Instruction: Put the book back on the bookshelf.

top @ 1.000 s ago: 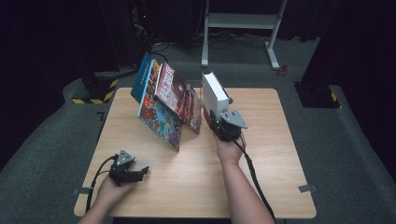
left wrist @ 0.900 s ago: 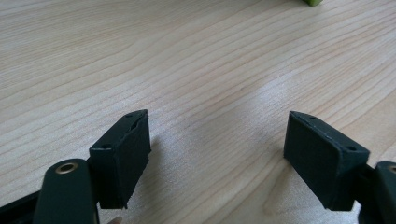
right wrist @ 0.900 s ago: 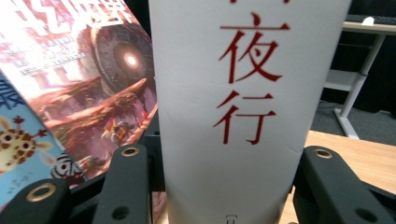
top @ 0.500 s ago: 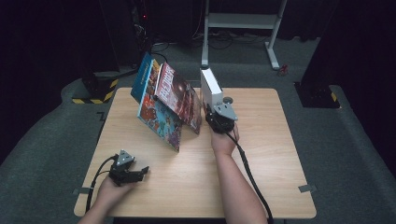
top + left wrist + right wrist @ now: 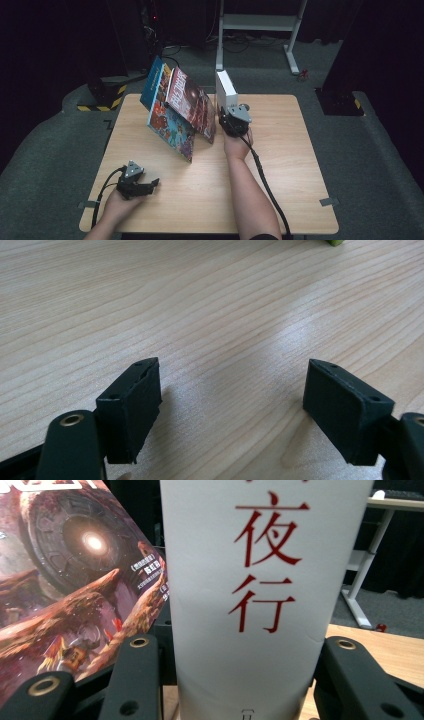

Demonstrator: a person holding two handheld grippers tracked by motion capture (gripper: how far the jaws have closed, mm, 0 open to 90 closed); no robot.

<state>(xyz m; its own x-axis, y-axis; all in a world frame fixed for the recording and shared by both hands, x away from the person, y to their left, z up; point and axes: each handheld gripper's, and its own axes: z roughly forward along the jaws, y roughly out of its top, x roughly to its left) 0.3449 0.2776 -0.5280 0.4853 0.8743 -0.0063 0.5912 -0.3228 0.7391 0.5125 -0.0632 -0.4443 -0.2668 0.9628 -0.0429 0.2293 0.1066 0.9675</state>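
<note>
Table [image 5: 280, 200] of pale wood, the person at the near edge. On its far-left part, a row of leaning books [image 5: 172, 117] — covers tilted toward the left, the right-most one the dark-red cover [image 5: 70, 580].

White book [image 5: 225, 90] stands upright just right of that row, on the far middle of the table, spine with red characters facing the near side; its long axis runs up and down. A gap separates it from the leaning covers — whether they touch lower down I cannot tell.

Right gripper [image 5: 235, 120] sits directly near-side of the white book, jaws about half apart and closed on the two sides of its spine [image 5: 260, 605]. This hand is the one at the book.

Left gripper [image 5: 135, 182] rests low on the near-left table, well apart from the books, jaws wide, nothing between them [image 5: 230, 405].

Judgement: the coming move is leftward, toward the row.
</note>
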